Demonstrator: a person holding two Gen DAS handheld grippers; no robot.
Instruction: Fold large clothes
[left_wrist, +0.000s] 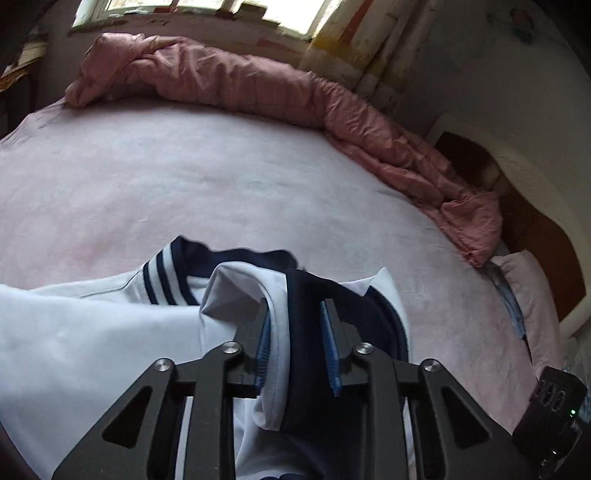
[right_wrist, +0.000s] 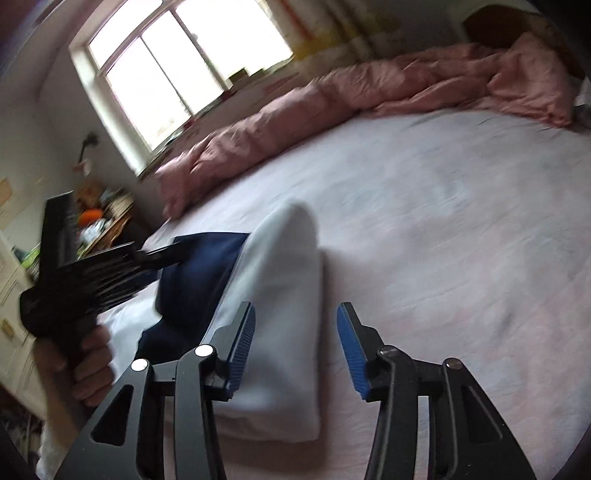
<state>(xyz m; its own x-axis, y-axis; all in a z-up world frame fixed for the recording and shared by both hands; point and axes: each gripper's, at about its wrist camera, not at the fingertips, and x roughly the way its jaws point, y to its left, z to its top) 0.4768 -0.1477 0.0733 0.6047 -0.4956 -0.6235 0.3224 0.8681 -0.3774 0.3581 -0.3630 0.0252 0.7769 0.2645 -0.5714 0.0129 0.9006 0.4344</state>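
A white jacket with navy trim (left_wrist: 92, 332) lies on the pale pink bed sheet (left_wrist: 184, 177). My left gripper (left_wrist: 297, 325) is shut on a bunched fold of the jacket's white and navy cloth and holds it over the rest of the garment. In the right wrist view the jacket (right_wrist: 280, 295) lies partly folded, white with a navy panel, and the left gripper (right_wrist: 162, 254) grips its navy part. My right gripper (right_wrist: 295, 339) is open and empty, just above the jacket's near right edge.
A crumpled pink duvet (left_wrist: 258, 88) runs along the far side of the bed, also in the right wrist view (right_wrist: 332, 99). A window (right_wrist: 177, 62) is behind it. A cluttered desk (right_wrist: 103, 221) stands off the bed's left. A headboard (left_wrist: 517, 155) is at the right.
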